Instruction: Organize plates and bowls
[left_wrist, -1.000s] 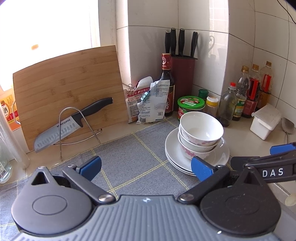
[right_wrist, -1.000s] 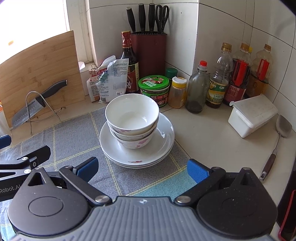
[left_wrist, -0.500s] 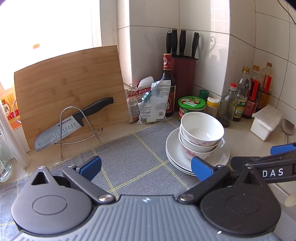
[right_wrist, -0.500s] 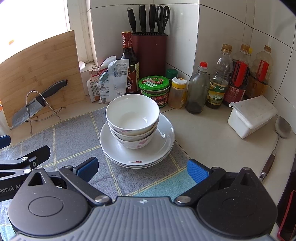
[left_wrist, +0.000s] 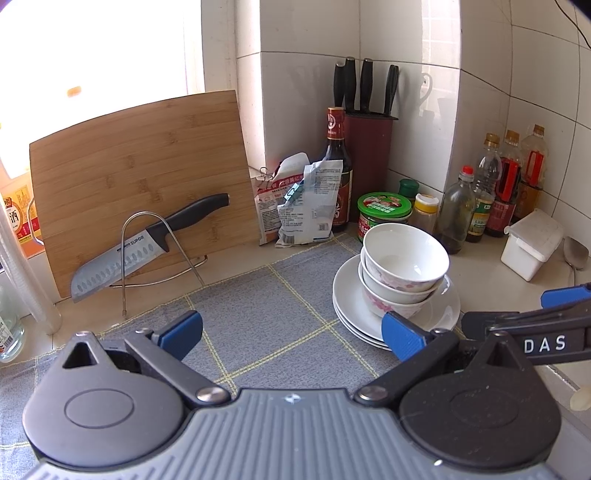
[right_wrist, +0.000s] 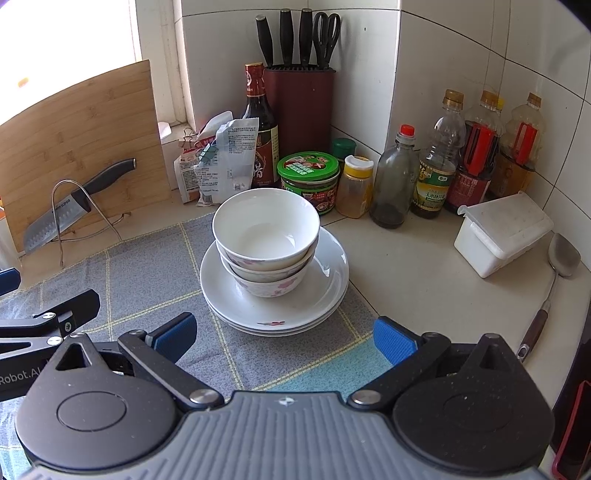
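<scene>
The bowls sit one inside the other on top of a pile of plates. The pile rests on a gray cloth on the tabletop, near the corner with the bottles and the knife block. The right gripper hangs just in front of the pile, and its blue fingers are spread wide with nothing between them. The left gripper is off to the side over the cloth, and its fingers are spread wide and empty too. The stack looks neat already, so I think the sorting is at its very start or very close to done; I cannot tell which. If there is more to do, the top bowl is the easy one to take first. The right gripper would need to move up to the rim, put one finger inside and one outside, then squeeze gently and lift straight up so the bowls under it do not tip.
</scene>
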